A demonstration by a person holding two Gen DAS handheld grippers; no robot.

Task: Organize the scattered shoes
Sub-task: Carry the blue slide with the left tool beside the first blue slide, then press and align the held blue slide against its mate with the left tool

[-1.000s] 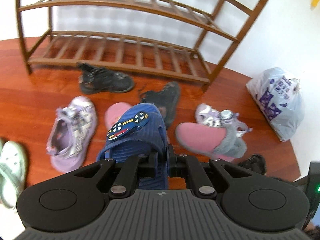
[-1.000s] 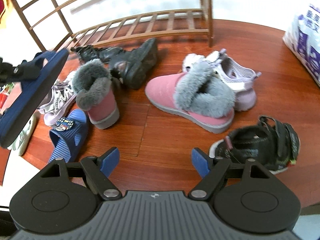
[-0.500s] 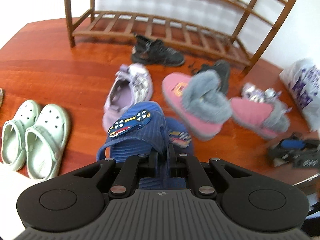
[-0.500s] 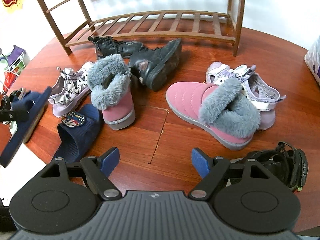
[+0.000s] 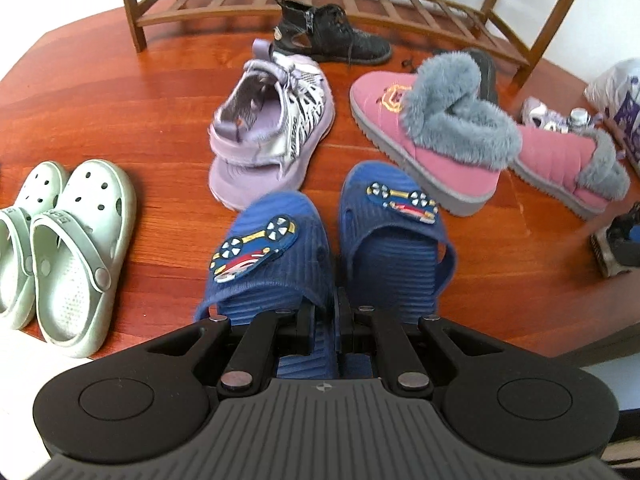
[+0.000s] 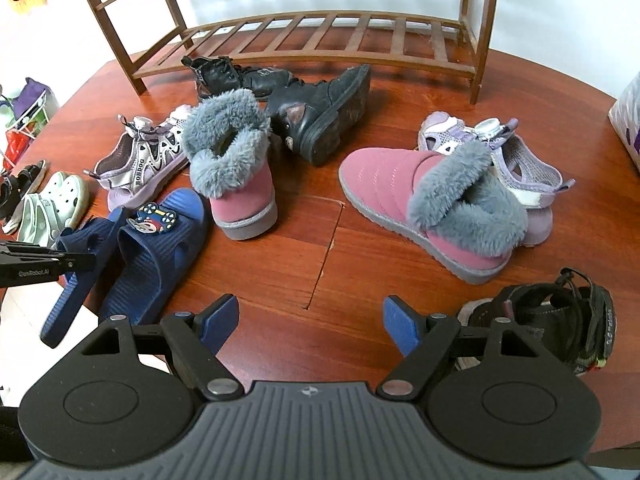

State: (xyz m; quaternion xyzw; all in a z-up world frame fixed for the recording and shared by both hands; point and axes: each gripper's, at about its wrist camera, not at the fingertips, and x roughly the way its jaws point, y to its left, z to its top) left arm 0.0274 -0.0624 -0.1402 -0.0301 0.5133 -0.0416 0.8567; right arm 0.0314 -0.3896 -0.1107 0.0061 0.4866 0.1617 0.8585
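Wood floor (image 5: pixel 120 92) scattered with shoes. Left gripper (image 5: pixel 335 312) clamping held blue slipper (image 5: pixel 272 256), lying parallel, just left of mate slipper (image 5: pixel 392 232), toes toward rack (image 5: pixel 360 4). Right gripper (image 6: pixel 311 322) gaping, holding nothing.

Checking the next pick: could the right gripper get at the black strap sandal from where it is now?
Probably yes. The right gripper is open and empty, and the black strap sandal lies just beside its right finger on bare floor, with nothing on top. The nearest pink fur-lined boot sits farther back, clear of it.
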